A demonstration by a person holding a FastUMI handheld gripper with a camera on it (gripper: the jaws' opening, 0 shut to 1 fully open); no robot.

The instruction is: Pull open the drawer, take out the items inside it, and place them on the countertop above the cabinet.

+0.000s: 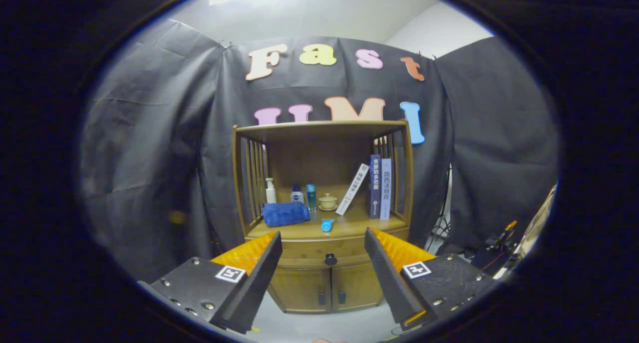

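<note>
A wooden cabinet point(324, 283) stands some way ahead of my gripper point(323, 238). Its drawer point(304, 255) is closed, and the dark round knob point(330, 258) shows between my fingers, well beyond them. The countertop point(349, 225) above the drawer carries a folded blue towel point(285, 213) and a small blue item point(327, 225) near its front edge. My gripper is open with nothing between its fingers. What lies inside the drawer is hidden.
At the back of the countertop stand a white pump bottle point(270, 190), two small bottles point(303, 195), a lidded cup point(328, 201) and several books point(378, 187). Below the drawer are two cabinet doors point(329, 286). Cables and gear point(491, 248) lie right of the cabinet.
</note>
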